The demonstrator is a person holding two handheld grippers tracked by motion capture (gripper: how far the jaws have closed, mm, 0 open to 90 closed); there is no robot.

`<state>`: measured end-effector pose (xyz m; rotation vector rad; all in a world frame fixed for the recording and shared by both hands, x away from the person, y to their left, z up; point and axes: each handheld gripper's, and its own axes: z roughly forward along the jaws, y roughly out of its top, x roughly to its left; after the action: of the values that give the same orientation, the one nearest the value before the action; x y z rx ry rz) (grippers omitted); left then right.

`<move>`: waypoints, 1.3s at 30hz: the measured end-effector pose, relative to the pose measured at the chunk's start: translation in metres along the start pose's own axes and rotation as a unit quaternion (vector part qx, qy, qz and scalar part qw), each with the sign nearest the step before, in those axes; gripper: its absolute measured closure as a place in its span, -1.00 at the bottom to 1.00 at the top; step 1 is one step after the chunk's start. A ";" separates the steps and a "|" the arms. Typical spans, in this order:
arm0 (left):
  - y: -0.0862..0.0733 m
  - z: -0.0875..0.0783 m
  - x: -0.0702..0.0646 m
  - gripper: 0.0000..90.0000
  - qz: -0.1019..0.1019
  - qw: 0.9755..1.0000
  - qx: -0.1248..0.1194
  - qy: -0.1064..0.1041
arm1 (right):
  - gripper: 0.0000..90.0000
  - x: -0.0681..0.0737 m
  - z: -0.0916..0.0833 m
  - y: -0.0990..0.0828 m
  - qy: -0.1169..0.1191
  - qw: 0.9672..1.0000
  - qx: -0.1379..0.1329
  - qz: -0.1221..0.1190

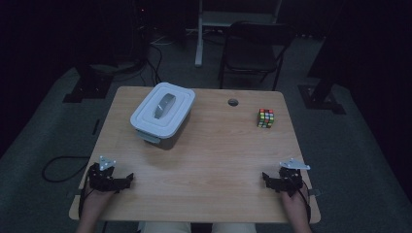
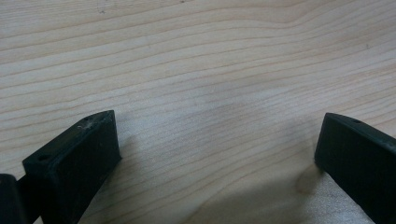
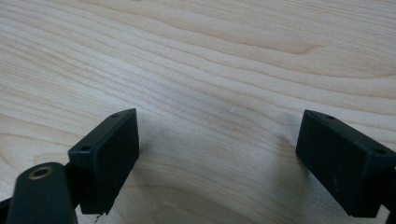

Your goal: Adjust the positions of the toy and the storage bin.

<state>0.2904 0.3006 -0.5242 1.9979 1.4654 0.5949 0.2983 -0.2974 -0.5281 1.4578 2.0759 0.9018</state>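
Container [image 1: 163, 114] is lying at the table's [image 1: 218, 160] far left, long axis running diagonally, handle end toward far right. Left gripper [image 1: 127, 178] and right gripper [image 1: 266, 177] are being held low at the near edge, jaws wide, nothing between them, pointing inward.

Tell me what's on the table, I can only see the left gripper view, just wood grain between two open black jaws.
Observer: A white lidded container sits at the far left of the table, beyond the left gripper.
Operator: Anything else out there?
Observer: A colourful puzzle cube stands at the far right, apart from the container.
Operator: Where's the other gripper?
Observer: The right gripper rests at the near right edge, jaws open, nothing between them.
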 end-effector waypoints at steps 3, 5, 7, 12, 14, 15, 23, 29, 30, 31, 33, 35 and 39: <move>0.000 0.000 0.000 -0.99 0.001 1.000 0.000 -0.002 | -0.71 0.000 0.000 0.000 0.000 1.000 0.000 0.000; 0.000 0.000 0.000 -0.99 0.001 1.000 0.000 -0.002 | -0.71 0.000 0.000 0.000 0.000 1.000 0.000 0.000; 0.000 0.000 0.000 -0.99 0.002 1.000 0.000 -0.003 | -0.71 0.000 0.000 0.000 0.000 1.000 0.000 0.000; -0.001 -0.001 0.001 -0.99 -0.002 1.000 -0.003 -0.011 | -0.71 0.000 0.000 0.000 0.002 1.000 0.000 -0.002; -0.002 -0.002 0.002 -0.99 -0.005 1.000 -0.003 -0.009 | -0.71 0.000 0.000 0.000 0.002 1.000 0.000 -0.003; -0.002 -0.002 0.002 -0.99 -0.005 1.000 -0.003 -0.007 | -0.71 0.000 0.000 0.000 0.002 1.000 0.001 -0.003; -0.002 -0.002 0.001 -0.99 0.003 1.000 0.000 -0.004 | -0.72 0.001 0.001 0.001 0.000 1.000 0.002 -0.001; 0.001 0.001 0.001 -0.99 0.024 0.999 0.000 -0.024 | -0.73 0.003 0.006 0.006 -0.009 1.000 0.002 0.008; 0.002 0.001 0.002 -0.99 0.023 0.999 -0.001 -0.026 | -0.73 0.004 0.007 0.007 -0.010 1.000 0.002 0.009; 0.004 0.003 0.005 -0.99 0.016 0.999 -0.002 -0.028 | -0.73 0.006 0.008 0.008 -0.009 1.000 0.002 0.009; 0.005 0.004 0.006 -0.99 0.015 0.999 0.000 -0.028 | -0.73 0.008 0.010 0.010 -0.009 1.000 0.002 0.009; 0.008 0.004 0.010 -0.99 0.013 1.000 -0.002 -0.026 | -0.72 0.012 0.013 0.013 -0.001 1.000 -0.001 0.008; 0.018 0.007 0.018 -0.99 0.006 1.000 -0.006 -0.025 | -0.72 0.023 0.021 0.022 0.011 1.000 -0.007 0.002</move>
<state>0.3127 0.3128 -0.5171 1.9985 1.4183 0.5531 0.3186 -0.2655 -0.5261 1.4509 2.0802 0.9357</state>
